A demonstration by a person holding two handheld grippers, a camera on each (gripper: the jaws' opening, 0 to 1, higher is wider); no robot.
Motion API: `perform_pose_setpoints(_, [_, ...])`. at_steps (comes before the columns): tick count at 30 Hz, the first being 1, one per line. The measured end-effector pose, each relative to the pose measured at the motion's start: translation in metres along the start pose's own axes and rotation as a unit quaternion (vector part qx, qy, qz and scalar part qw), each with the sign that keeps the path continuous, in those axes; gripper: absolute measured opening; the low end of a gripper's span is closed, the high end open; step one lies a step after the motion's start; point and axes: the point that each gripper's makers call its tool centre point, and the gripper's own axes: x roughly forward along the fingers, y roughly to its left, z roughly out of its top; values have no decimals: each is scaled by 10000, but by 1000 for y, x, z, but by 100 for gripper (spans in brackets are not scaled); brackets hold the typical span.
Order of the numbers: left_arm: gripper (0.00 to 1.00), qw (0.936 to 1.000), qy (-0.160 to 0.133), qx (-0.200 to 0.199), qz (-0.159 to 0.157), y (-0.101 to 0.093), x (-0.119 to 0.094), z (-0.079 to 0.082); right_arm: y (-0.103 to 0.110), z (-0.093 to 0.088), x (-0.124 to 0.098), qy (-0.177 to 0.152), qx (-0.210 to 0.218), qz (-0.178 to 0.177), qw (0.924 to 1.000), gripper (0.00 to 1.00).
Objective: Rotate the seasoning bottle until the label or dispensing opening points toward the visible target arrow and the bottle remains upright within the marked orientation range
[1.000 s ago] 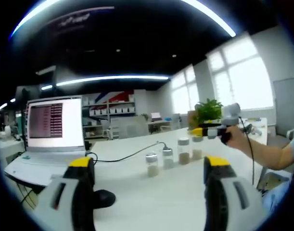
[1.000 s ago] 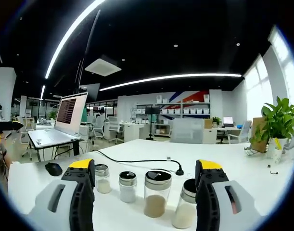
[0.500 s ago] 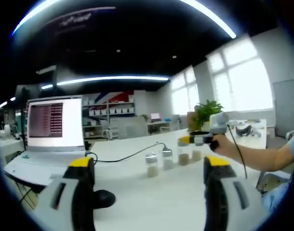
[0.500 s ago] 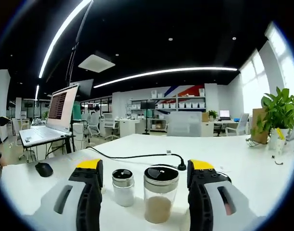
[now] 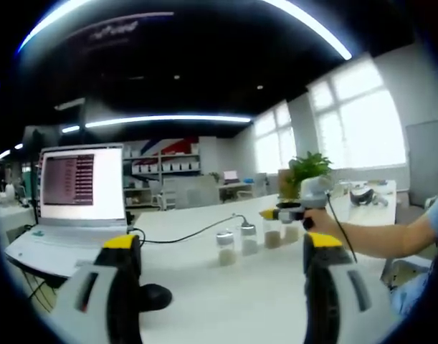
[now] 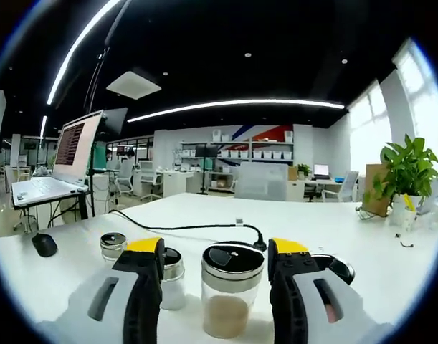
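Observation:
Several small glass seasoning bottles stand upright in a row on the white table [image 5: 262,301]. In the right gripper view the bottle with brown seasoning and a black lid [image 6: 231,297] stands between my right gripper's [image 6: 217,246] jaws. The jaws are open, with a gap on the left side and the right jaw very near the glass. A white-filled bottle [image 6: 173,281] sits half behind the left jaw. The left gripper view has the row of bottles [image 5: 249,237] mid-table, with the right gripper [image 5: 270,213] reaching it in a person's hand [image 5: 317,218]. My left gripper [image 5: 222,241] hangs open and holds nothing.
An open laptop [image 5: 74,188] stands at the left with a black mouse [image 5: 151,295] in front of it. A black cable [image 6: 204,228] runs across the table behind the bottles. A potted plant [image 6: 403,172] stands at the far right.
The right gripper has moved in on the bottle row and its jaws have narrowed around the brown-filled bottle. The left gripper has stayed still.

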Motion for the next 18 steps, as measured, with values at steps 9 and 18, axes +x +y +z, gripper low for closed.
perform_pose_setpoints(9, [99,10000,-11,1,-3,1,0,1,-3,-7,7,30,38,-159,9999,52])
perform_pose_setpoints(18, [99,10000,-14,-10,8,4,-1,1,-6,-8,4,9,36,-319,9995,46])
